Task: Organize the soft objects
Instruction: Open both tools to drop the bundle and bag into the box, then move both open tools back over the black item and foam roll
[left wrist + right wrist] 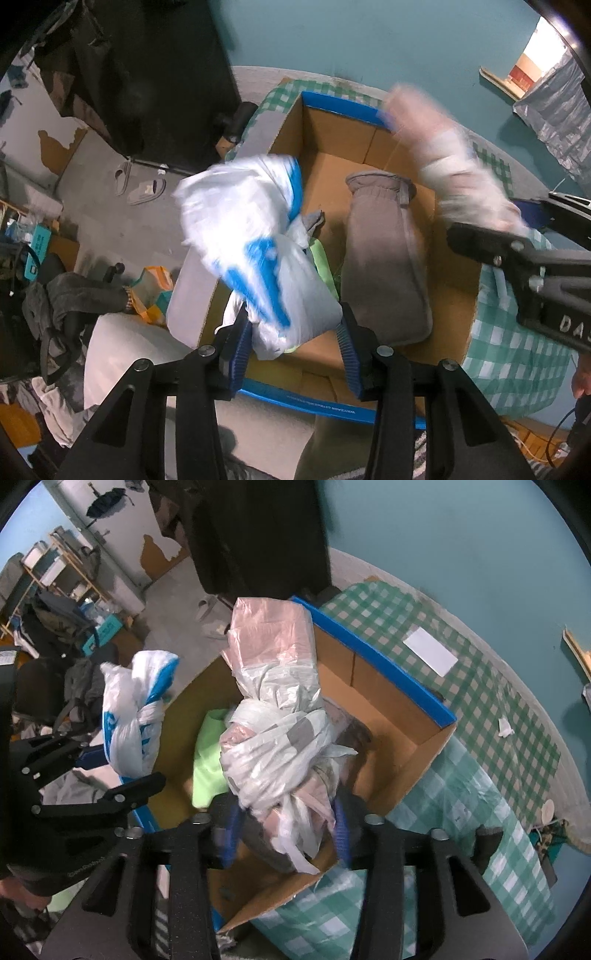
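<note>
An open cardboard box (340, 107) with a blue rim stands on a green checked cloth. Inside it lie a grey mitten (384, 266) and a light green cloth (321, 258). My left gripper (293, 339) is shut on a knotted white and blue plastic bag (243, 229), held over the box's left side. My right gripper (286, 827) hangs over the box (388, 664) with a knotted pink and white plastic bag (273, 709) standing between its fingers. A gap shows beside the left pad, so its jaws look open. The left gripper (110, 771) and its bag (133, 709) show at the left of the right wrist view.
The checked tablecloth (480, 701) spreads right of the box, with a white sheet of paper (430, 650) on it. A teal wall is behind. On the floor to the left lie slippers (140, 184), an orange bag (151, 291) and a chair heaped with clothes (55, 302).
</note>
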The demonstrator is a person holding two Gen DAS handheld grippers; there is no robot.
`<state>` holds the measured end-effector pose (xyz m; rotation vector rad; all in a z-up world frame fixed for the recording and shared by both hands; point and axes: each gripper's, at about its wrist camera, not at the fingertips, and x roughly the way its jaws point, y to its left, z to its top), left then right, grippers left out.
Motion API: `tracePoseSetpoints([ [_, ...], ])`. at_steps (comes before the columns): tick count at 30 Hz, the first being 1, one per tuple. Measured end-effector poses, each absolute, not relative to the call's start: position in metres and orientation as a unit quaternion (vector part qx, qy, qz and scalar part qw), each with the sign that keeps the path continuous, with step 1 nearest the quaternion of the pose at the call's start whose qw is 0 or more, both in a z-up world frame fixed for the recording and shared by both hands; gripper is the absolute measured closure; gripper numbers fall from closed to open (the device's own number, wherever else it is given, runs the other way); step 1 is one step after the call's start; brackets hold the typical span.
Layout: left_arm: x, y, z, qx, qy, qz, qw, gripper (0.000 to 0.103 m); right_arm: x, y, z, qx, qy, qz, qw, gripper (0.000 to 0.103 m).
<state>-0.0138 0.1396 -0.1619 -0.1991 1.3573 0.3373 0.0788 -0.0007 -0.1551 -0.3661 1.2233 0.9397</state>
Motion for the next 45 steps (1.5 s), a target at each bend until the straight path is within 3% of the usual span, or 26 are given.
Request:
tracePoseSetpoints([
  [1, -0.013, 0.138, -0.162, -0.091, 0.625, 0.153, 0.76, 0.058, 0.078, 0.001, -0.156, -0.167, 0.552, 0.417, 0.702, 0.04],
  [7, -0.012, 0.134, -0.165, -0.086, 0.633, 0.149, 0.755, 0.056, 0.076, -0.004, -0.155, -0.173, 0.55, 0.41, 0.707, 0.033],
  [45, 0.034, 0.038, -0.147, -0.048, 0.633, 0.084, 0.768, 0.056, 0.107, -0.125, -0.15, -0.129, 0.565, 0.333, 0.743, 0.03],
])
